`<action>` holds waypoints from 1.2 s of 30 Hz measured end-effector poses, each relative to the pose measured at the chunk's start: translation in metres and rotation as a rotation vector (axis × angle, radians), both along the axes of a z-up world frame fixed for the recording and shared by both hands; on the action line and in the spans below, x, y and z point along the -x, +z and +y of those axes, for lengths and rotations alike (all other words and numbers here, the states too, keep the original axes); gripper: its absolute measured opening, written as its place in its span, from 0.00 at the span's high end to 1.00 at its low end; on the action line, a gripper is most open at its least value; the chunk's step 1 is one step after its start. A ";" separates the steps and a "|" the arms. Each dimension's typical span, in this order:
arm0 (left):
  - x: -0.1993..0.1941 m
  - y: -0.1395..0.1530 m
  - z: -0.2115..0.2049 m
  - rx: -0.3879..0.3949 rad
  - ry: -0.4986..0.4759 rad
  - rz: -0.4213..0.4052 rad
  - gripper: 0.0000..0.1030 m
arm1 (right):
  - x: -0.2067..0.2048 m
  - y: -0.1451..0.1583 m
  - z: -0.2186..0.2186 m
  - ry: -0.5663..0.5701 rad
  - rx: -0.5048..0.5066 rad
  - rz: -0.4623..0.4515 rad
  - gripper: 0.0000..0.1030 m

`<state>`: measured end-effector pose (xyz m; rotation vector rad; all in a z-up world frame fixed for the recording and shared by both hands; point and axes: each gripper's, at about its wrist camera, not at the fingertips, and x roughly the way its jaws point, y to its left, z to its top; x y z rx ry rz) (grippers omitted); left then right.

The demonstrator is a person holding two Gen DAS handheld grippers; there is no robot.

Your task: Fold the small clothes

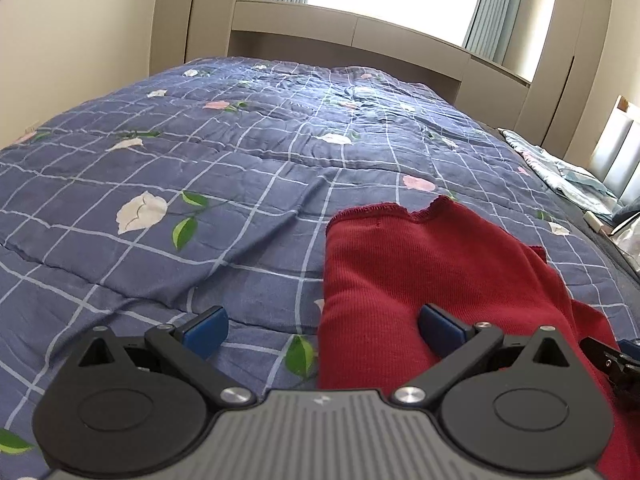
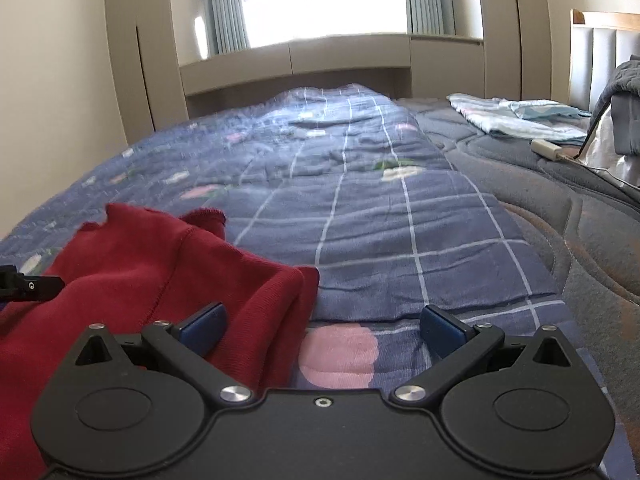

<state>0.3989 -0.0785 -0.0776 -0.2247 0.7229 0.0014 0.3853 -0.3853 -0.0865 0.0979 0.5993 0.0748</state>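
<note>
A dark red knit garment lies on the blue checked floral quilt, partly folded, its stitched hem at the far end. My left gripper is open, straddling the garment's left edge: the right blue pad is over the red cloth, the left pad over the quilt. In the right wrist view the same garment lies at the lower left. My right gripper is open across the garment's right edge, left pad over the cloth. Each gripper's black body shows at the other view's edge.
The quilt covers a bed with grey mattress exposed at the right. Light blue folded bedding, a small white box and a grey blanket sit near the headboard. Beige cabinets and a bright curtained window stand behind the bed.
</note>
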 end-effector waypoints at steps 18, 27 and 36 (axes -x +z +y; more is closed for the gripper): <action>0.058 0.003 0.022 0.161 -0.174 0.042 0.00 | 0.070 0.004 0.015 0.062 -0.151 0.027 0.01; 0.049 0.017 0.019 0.130 -0.186 0.060 0.00 | 0.061 0.019 -0.003 0.075 -0.282 -0.028 0.00; 0.041 0.015 0.011 0.103 -0.204 0.083 0.00 | 0.034 0.001 0.003 0.043 -0.279 0.022 0.00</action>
